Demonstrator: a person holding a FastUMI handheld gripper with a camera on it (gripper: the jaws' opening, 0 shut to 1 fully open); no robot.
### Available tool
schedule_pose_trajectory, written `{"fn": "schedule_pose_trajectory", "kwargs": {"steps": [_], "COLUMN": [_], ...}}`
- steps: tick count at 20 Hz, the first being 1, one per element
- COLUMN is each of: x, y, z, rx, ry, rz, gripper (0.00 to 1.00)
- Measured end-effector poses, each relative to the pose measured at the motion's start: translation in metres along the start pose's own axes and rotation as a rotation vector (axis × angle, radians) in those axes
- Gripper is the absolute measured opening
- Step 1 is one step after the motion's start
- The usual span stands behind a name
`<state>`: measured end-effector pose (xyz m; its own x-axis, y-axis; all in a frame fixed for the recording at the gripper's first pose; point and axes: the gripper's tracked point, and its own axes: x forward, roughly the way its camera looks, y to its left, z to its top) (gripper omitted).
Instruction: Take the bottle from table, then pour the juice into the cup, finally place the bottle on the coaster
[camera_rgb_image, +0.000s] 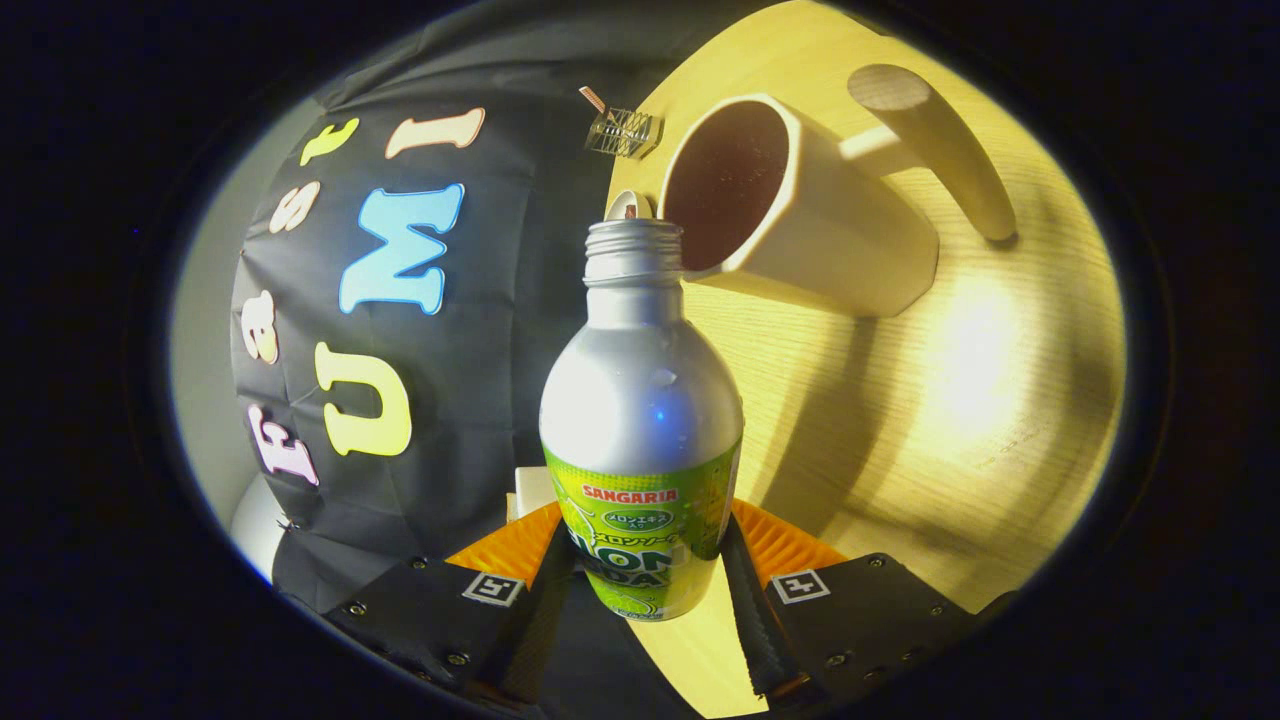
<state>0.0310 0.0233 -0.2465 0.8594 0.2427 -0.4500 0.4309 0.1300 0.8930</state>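
Pouring called, by judgement, for a slow tip and the mouth kept over the rim. Item: bottle (640, 400), silver shoulder, green label, cap off, threaded neck just beside the cup (790, 210). Gripper (640, 590) clenched on its lower body, both fingers (548, 600) pressing. Cup: pale, long handle, dark inside, on wooden table (950, 420).

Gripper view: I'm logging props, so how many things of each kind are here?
Silver metal bottle with green label, held between the gripper fingers: 1
Cream cup with handle: 1
Small clear box: 1
Wooden table: 1
Total: 4
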Motion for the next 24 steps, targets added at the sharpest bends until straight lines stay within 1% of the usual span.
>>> {"fn": "schedule_pose_trajectory", "kwargs": {"steps": [3, 7, 10, 24], "x": [0.001, 0.001, 0.002, 0.005], "y": [0.004, 0.002, 0.01, 0.019], "z": [0.0, 0.002, 0.001, 0.001], "rx": [0.031, 0.071, 0.115, 0.213], "ry": [-0.002, -0.01, -0.013, -0.001], "rz": [0.009, -0.001, 0.014, 0.027], "gripper": [0.75, 0.75, 0.75, 0.75]}}
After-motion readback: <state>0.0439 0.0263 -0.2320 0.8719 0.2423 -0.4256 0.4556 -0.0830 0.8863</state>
